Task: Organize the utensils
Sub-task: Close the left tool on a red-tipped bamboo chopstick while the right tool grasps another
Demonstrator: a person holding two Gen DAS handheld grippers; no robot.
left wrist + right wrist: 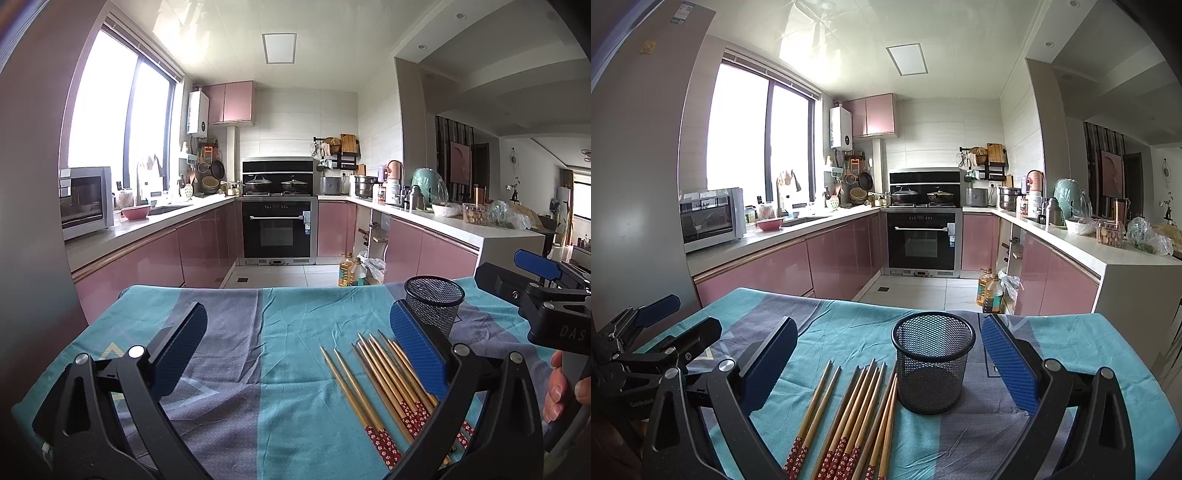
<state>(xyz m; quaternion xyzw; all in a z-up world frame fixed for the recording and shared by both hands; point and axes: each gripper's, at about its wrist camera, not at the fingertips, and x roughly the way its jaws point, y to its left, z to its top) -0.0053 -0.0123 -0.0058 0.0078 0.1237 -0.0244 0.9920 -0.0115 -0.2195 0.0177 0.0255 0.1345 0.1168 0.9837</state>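
Several wooden chopsticks (384,387) with red flowered ends lie side by side on a teal and grey tablecloth (280,332); in the right wrist view the chopsticks (849,417) fan out low in the middle. A black mesh cup (932,360) stands upright and empty just right of them; in the left wrist view the mesh cup (435,306) shows behind my right finger. My left gripper (295,354) hovers open above the cloth, left of the chopsticks. My right gripper (886,362) hangs open over the chopsticks and cup. Neither holds anything.
The table's far edge (849,301) drops to a tiled kitchen floor. Oil bottles (990,291) stand on the floor beyond the right corner. Pink cabinets, an oven (921,243) and cluttered counters lie further back. A hand (557,391) grips the right tool.
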